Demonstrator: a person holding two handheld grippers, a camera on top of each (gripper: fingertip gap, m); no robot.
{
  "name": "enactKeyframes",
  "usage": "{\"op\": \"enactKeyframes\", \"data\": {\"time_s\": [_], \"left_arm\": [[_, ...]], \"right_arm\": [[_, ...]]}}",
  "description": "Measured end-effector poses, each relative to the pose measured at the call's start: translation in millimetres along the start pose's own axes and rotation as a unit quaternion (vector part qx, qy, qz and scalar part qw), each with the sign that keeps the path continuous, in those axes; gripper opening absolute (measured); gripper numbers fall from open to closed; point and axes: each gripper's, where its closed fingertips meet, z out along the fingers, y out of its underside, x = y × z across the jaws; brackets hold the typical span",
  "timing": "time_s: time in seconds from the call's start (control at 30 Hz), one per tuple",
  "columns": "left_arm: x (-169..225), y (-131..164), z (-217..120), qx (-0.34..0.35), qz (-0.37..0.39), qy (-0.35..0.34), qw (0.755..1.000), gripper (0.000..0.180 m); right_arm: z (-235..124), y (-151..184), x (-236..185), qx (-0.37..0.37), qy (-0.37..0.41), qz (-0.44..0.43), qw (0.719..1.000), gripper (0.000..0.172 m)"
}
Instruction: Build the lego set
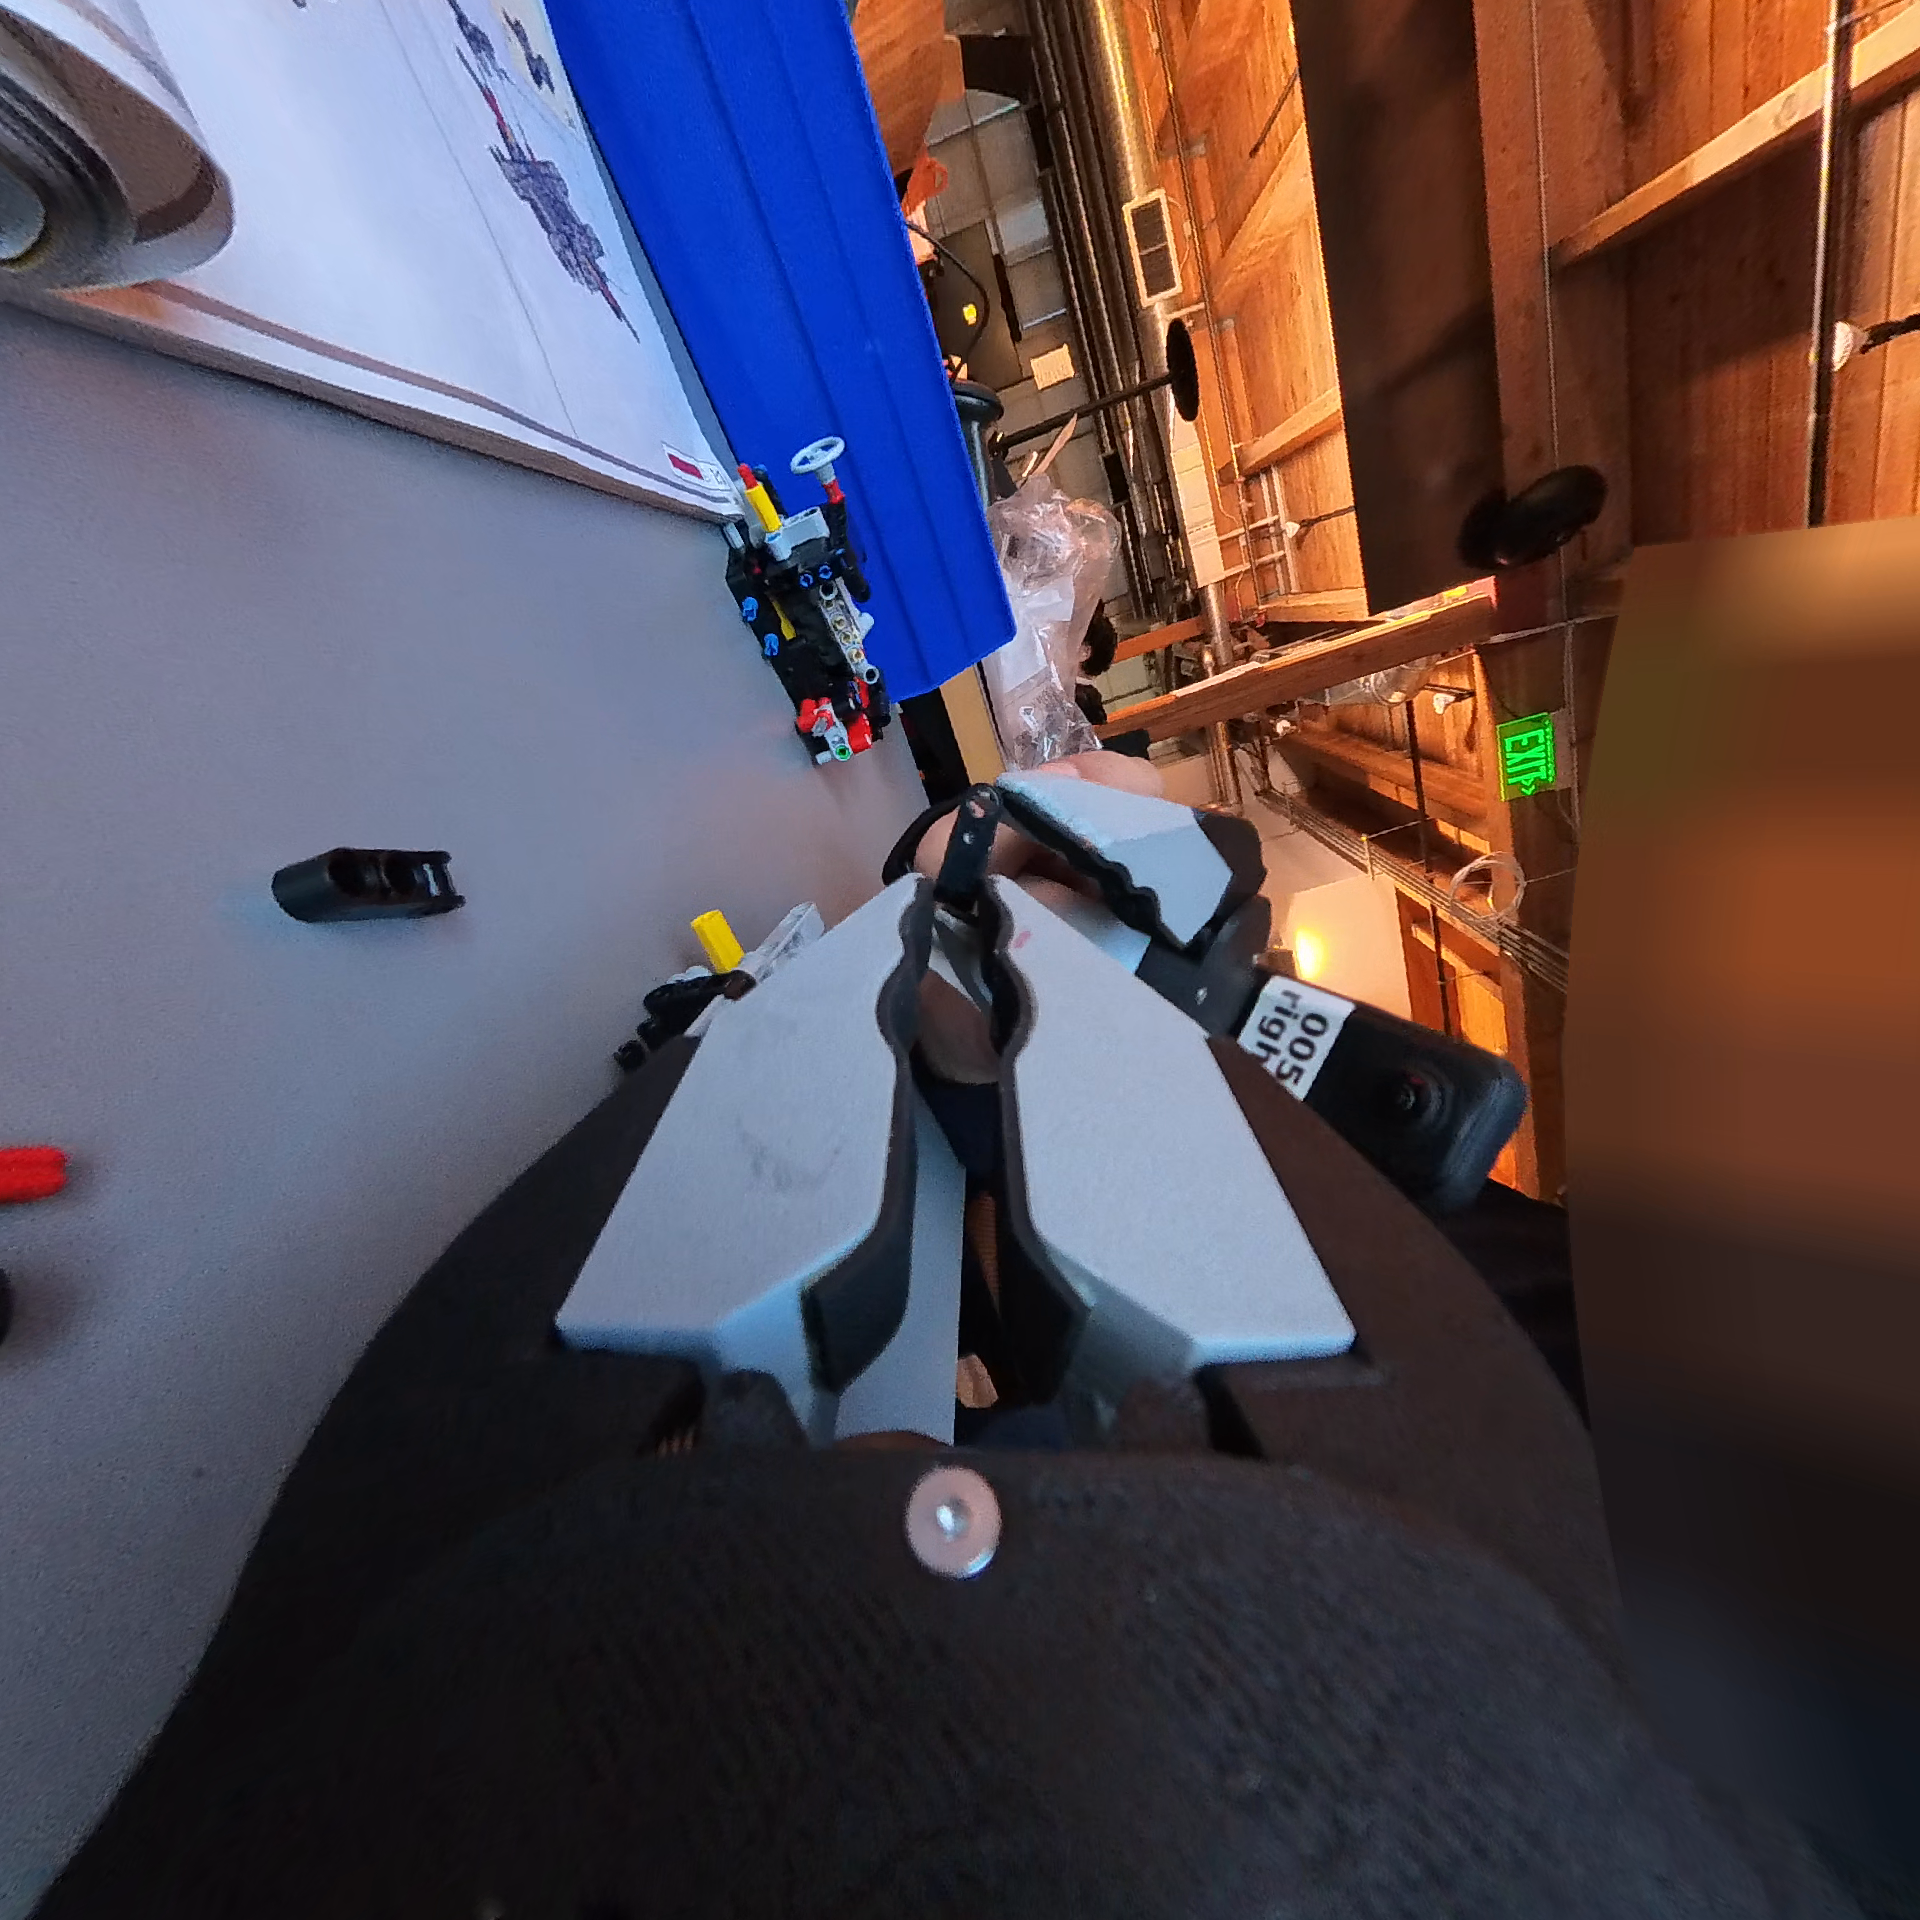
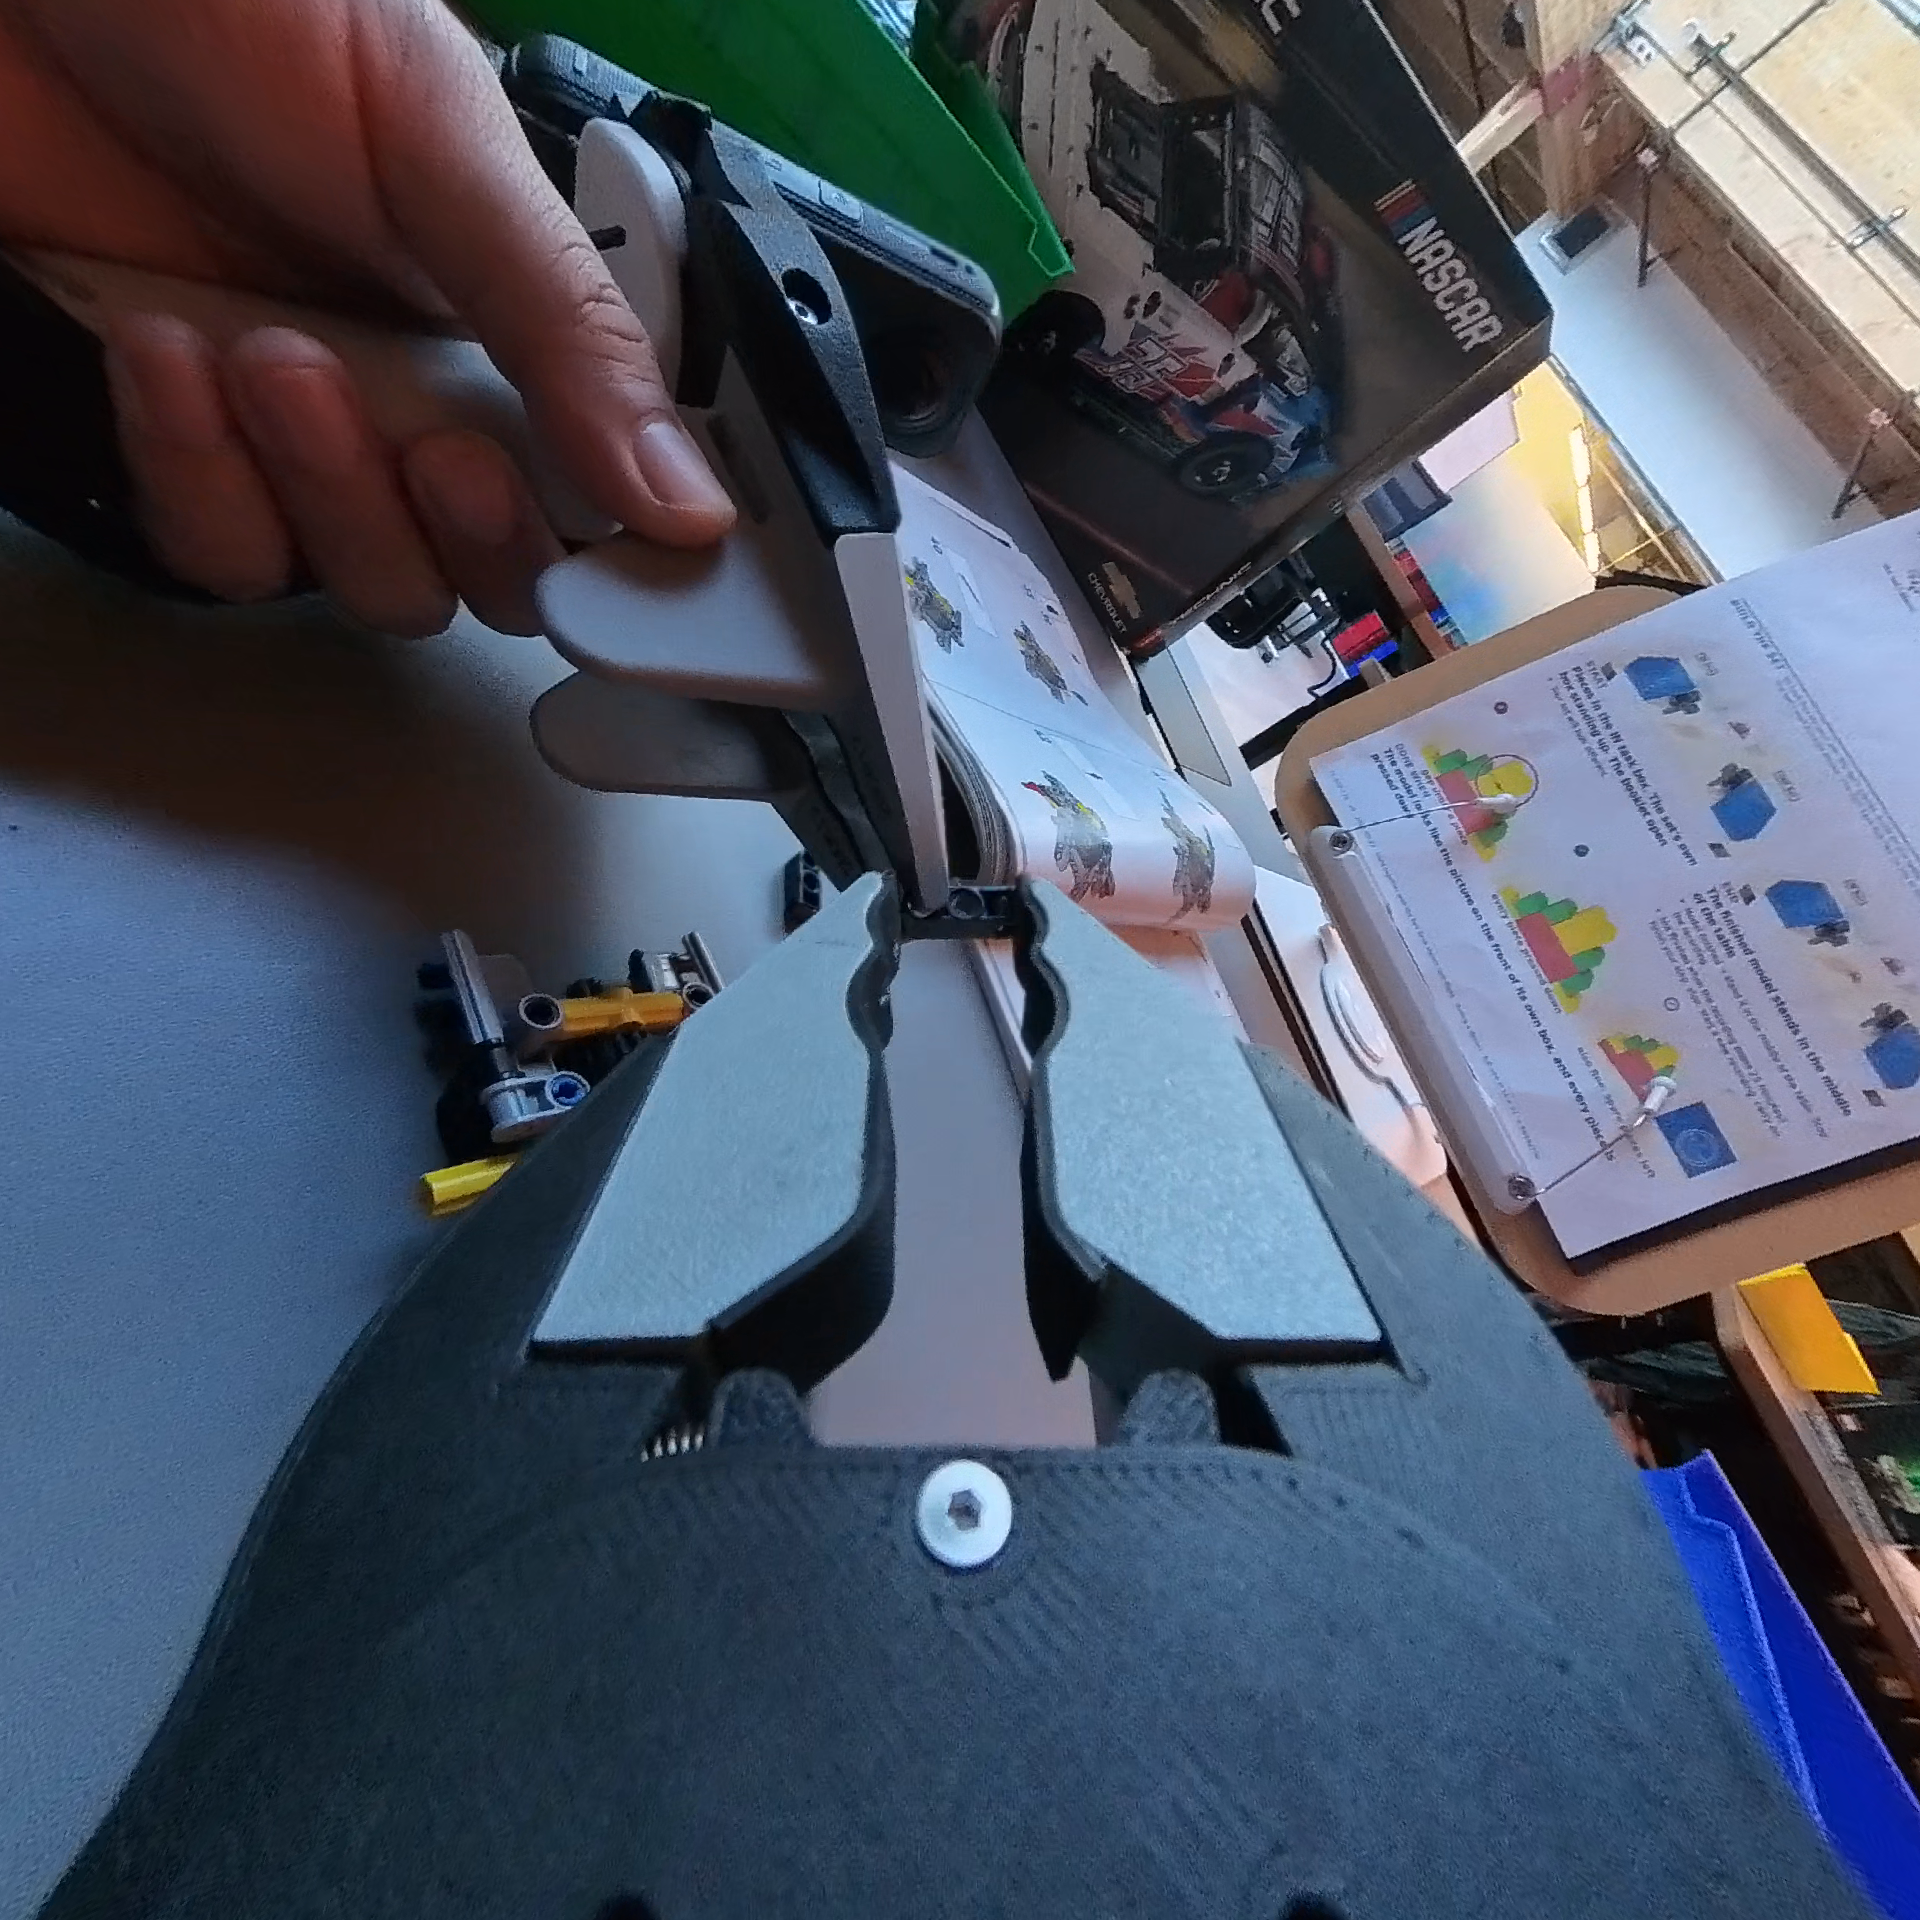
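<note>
A small black pin-hole beam (image 2: 961,912) is clamped at once by both tools, above the grey worktop (image 1: 312,675): the left tool (image 1: 961,904) is closed on one end of it, so that the piece stands out beyond its tips, and the right tool (image 2: 961,914) has its pads pressed on the beam's two ends. With so short a piece shared between two pairs of tips, a slip is judged the main risk; a slight twist of either hand could lever the beam out of one grip, and a release by both together would let it drop among the loose parts below. The tips of the two tools are touching or nearly so, and a collision could jar the grip. One hand (image 2: 343,312) is seen, round the left tool's handle. On the worktop lie one partly built model (image 1: 810,623), one loose black connector (image 1: 364,883), one red part (image 1: 31,1172) at the frame's edge, one yellow piece (image 1: 717,938) beside a cluster of small parts whose number cannot be told, and one open instruction booklet (image 2: 1091,821). Beside these are counted one blue bin (image 1: 779,312), one green bin (image 2: 831,114), one boxed car kit (image 2: 1247,260) and one clipboard sheet (image 2: 1662,883).
</note>
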Motion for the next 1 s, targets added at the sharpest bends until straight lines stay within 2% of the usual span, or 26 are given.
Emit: {"op": "enactKeyframes", "data": {"time_s": [0.43,0.77,1.0], "left_arm": [[1.2,4.8,0.0,-0.009,0.004,0.012,1.0,0.005],[2.8,8.0,0.5,-0.021,0.043,0.001,0.999,0.005],[9.7,7.4,2.3,0.002,0.002,0.052,0.999,0.005]], "right_arm": [[-3.2,-0.4,-3.5,0.026,-0.028,0.024,0.999,0.02],[-8.3,1.1,-4.3,0.044,-0.059,0.057,0.996,0.019],[-12.3,-2.0,-0.8,0.059,-0.065,0.083,0.993,0.019]]}}
